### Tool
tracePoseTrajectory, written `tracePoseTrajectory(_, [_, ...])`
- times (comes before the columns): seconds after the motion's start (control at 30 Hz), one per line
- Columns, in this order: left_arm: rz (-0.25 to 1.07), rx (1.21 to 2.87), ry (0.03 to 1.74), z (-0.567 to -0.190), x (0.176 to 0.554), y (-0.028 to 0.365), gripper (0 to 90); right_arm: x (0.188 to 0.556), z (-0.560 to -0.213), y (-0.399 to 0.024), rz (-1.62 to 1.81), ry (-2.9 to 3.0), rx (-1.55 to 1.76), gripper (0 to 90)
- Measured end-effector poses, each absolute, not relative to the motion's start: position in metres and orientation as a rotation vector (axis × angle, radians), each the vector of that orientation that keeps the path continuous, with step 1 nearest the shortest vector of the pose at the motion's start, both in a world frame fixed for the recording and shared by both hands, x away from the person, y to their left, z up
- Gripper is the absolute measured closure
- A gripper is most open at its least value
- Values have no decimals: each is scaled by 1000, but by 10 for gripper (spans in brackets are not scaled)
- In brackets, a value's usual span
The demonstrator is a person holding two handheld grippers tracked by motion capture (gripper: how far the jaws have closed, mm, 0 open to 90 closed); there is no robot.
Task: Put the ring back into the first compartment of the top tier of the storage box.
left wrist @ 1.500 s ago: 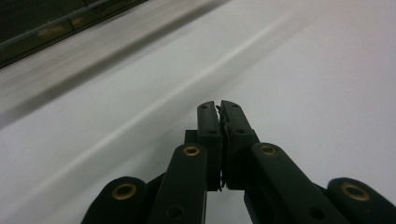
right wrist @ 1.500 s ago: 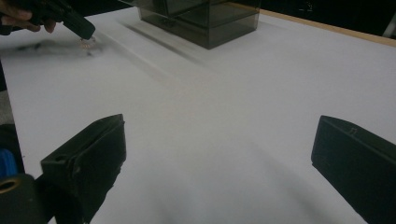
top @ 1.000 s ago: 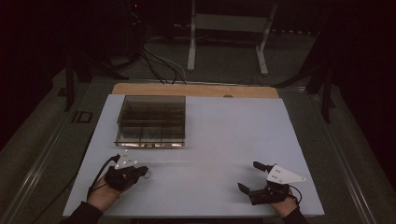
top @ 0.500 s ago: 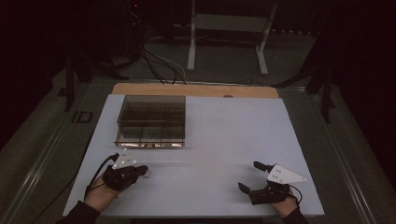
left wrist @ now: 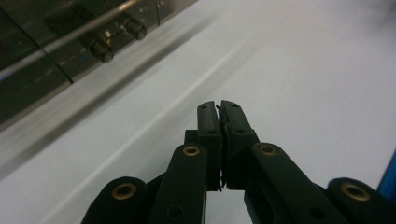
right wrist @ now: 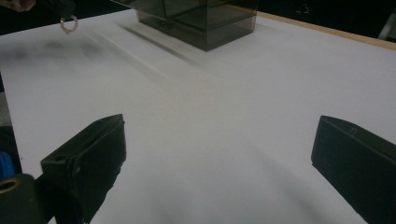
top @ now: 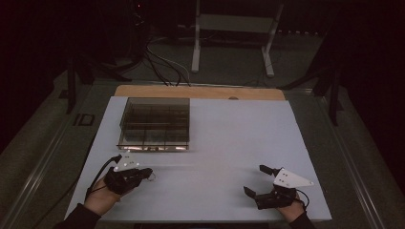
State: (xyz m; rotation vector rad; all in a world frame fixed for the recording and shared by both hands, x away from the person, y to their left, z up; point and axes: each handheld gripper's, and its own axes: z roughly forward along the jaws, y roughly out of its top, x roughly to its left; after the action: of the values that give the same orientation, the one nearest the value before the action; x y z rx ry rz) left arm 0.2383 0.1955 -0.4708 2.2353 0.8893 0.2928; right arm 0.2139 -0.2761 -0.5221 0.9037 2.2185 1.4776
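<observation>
Left hand-held gripper [top: 145,171] had turned a little toward the box [top: 153,143] since a second earlier; the right hand-held gripper [top: 255,179] had kept its place.

High view: the left one lay at 7 o'clock on the white desk [top: 229,133], just short of the box, which stood at 11 o'clock. A small ring [top: 152,176] seemed to hang at its tip. The right one rested at 5 o'clock, jaws apart and empty, well away from both. Cables [top: 162,62] and a white stand [top: 234,28] lay beyond the desk at 12 o'clock, out of the way.

Left gripper view: the hand-held gripper [left wrist: 219,109] had its jaws pressed together, a thin dark sliver in the seam; whether that was the ring could not be told there. The box [left wrist: 56,42] ran across at 10 o'clock, near, with bare desk between.

Right gripper view: the hand-held gripper [right wrist: 219,126] stood wide open over bare desk. At 11 o'clock the ring [right wrist: 69,24] dangled clear of the desk under the other hand, and the box [right wrist: 205,23] sat at 12 o'clock.

By my reading, the ring had been picked up and was most of the way to the box; placing it in a compartment was left. Nothing stood in the path, though the box's top, open or lidded, could not be made out.
</observation>
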Motion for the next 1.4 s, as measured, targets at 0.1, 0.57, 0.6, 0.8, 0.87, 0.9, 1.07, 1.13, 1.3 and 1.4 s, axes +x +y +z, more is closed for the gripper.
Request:
tracePoseTrajectory(0.1, [289,2227,882,-466,238,196,900,214,-522,-276,1478,2219,904,29])
tracePoseTrajectory(0.57, [310,2207,845,-448,235,196,900,214,-522,-276,1482,2220,907,29])
tracePoseTrajectory(0.6, [308,2197,842,-447,235,196,900,214,-522,-276,1484,2222,907,29])
tracePoseTrajectory(0.8, [312,2184,829,-440,235,197,900,214,-522,-276,1486,2224,905,29])
tracePoseTrajectory(0.87, [315,2184,823,-437,235,197,900,214,-522,-276,1484,2224,905,29])
tracePoseTrajectory(0.9, [317,2180,822,-436,235,197,900,214,-522,-276,1485,2224,906,29])
tracePoseTrajectory(1.07, [312,2171,808,-429,236,198,900,214,-522,-276,1485,2223,904,29])
tracePoseTrajectory(1.13, [321,2167,807,-426,236,198,900,214,-522,-276,1484,2224,903,29])
tracePoseTrajectory(1.3, [341,2150,804,-419,239,200,900,214,-522,-276,1488,2225,902,29])
tracePoseTrajectory(1.4, [352,2141,802,-415,240,201,900,214,-522,-276,1487,2227,904,29])
